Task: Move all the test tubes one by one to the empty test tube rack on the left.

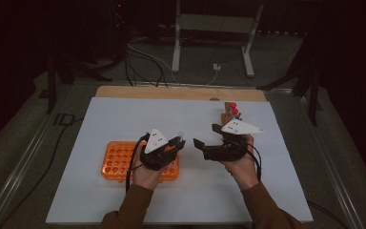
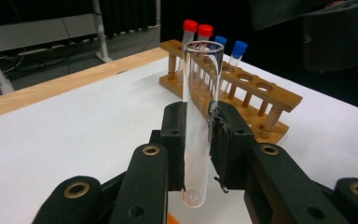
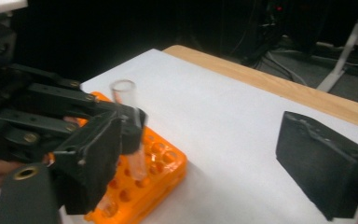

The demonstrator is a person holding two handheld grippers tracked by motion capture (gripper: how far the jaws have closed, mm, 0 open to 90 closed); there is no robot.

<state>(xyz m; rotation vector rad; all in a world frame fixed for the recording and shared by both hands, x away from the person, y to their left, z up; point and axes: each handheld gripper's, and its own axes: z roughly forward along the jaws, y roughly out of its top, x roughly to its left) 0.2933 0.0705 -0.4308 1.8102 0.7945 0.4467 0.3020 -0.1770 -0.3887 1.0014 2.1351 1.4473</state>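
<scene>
In the left gripper view, a clear round-bottomed glass tube (image 2: 200, 116) is clamped upright between the closed left gripper's (image 2: 198, 140) black pads.

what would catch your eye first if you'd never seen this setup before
The clear glass test tube, upright and pinched in the left claw, stands out first. Just below it sits the bright orange tube rack at the left of the white table. At the far right a wooden rack holds red-capped and blue-capped tubes, while the right claw hangs open beside the tube.
</scene>
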